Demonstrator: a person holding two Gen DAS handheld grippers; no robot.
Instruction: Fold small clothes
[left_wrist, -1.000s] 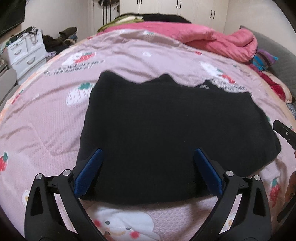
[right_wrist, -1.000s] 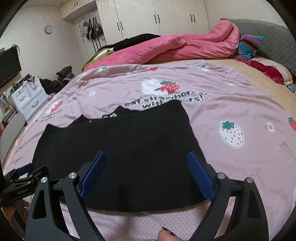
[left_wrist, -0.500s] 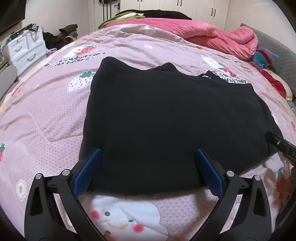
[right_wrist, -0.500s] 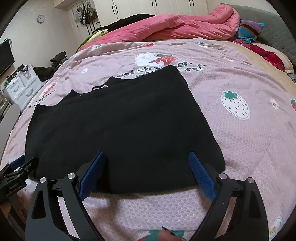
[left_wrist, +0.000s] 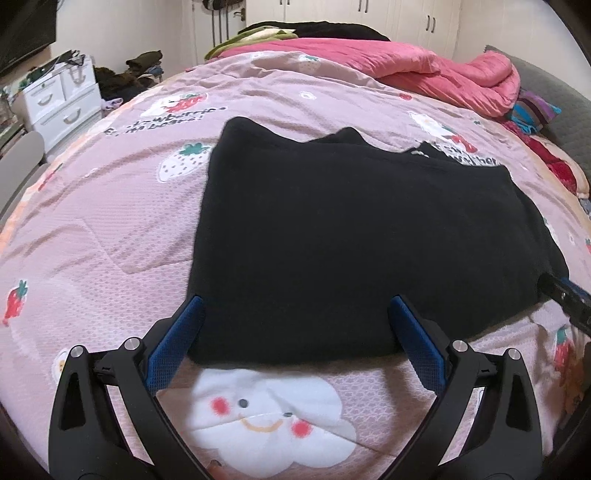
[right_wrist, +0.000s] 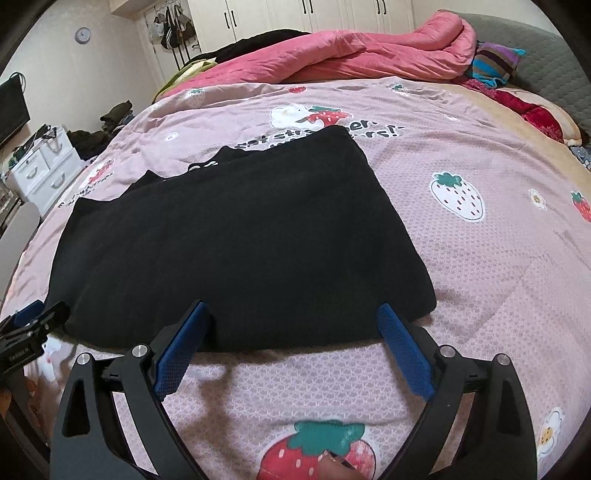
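A black folded knit garment (left_wrist: 354, 236) (right_wrist: 236, 251) is laid flat on a bed covered by a pink quilted bedspread printed with strawberries (left_wrist: 110, 229) (right_wrist: 480, 266). Uneven layered edges are seen along the garment's far side. The left gripper (left_wrist: 295, 314) is held with blue-padded fingers spread wide, tips over the garment's near edge, nothing pinched. The right gripper (right_wrist: 290, 314) is likewise spread wide at the near edge further right, nothing between its pads. Each gripper is glimpsed at the margin of the other's view. A crumpled pink duvet (left_wrist: 424, 70) (right_wrist: 351, 55) is heaped at the far end of the bed. A white drawer unit (left_wrist: 59, 99) (right_wrist: 44, 173) is noted at left, beside the bed
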